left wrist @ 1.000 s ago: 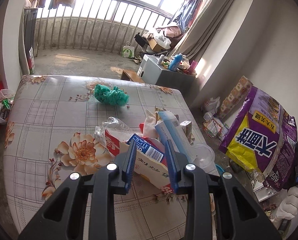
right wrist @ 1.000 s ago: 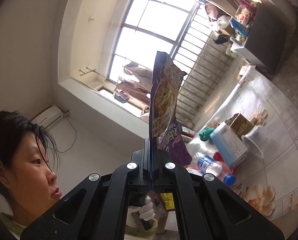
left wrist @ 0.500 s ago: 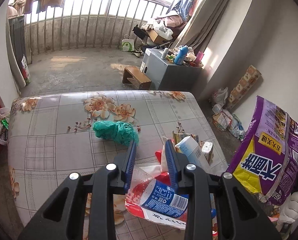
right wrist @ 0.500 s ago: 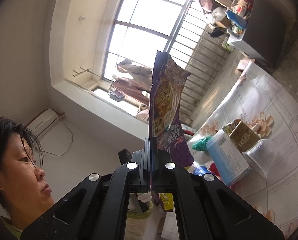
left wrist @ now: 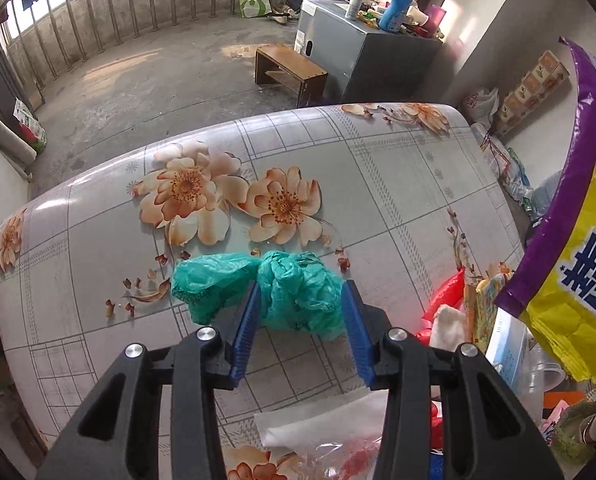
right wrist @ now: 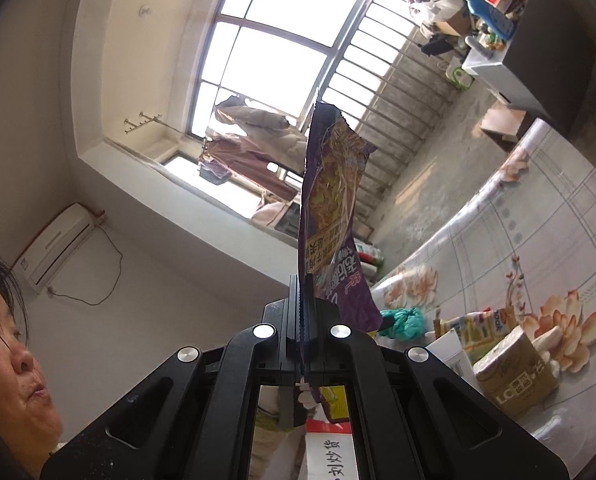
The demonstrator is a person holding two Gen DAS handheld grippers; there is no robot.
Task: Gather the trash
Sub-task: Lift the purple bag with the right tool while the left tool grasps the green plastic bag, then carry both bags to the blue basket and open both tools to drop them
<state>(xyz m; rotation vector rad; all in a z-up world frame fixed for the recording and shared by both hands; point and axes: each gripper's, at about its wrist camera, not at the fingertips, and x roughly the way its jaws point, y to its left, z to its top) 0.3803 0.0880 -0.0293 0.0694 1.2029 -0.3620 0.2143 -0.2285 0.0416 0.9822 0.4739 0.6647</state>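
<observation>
The left gripper (left wrist: 301, 300) points steeply down at a table (left wrist: 398, 184) covered in a grey checked cloth printed with orange flowers. Its jaws have just been opening and now stand spread, one blue pad (left wrist: 246, 328) on each side of a crumpled green plastic bag (left wrist: 293, 292) that lies on the cloth. The right half of the bag sits between the pads; its left half bulges out past the left one. Whether the pads touch the plastic cannot be told, but they do not squeeze it.

The right gripper (right wrist: 302, 300) is pressed together on the lower edge of a purple snack bag (right wrist: 330, 208), which stands up from the jaws, its torn top uppermost. The same purple bag (left wrist: 578, 240) fills the right margin of the left wrist view (yellow panel, blue lettering).

More rubbish lies at the near right of the table: a red wrapper (left wrist: 446, 292), a white tissue (left wrist: 450, 324), a brown carton (right wrist: 514, 372) and a clear plastic sheet (left wrist: 322, 432) at the near edge. From the right wrist view the green bag (right wrist: 402, 320) shows just beyond the gripper, on the table.

Beyond the table stand a low wooden stool (left wrist: 289, 68) and a grey cabinet (left wrist: 370, 52) crowded with bottles. A person is at the lower left of the right wrist view.
</observation>
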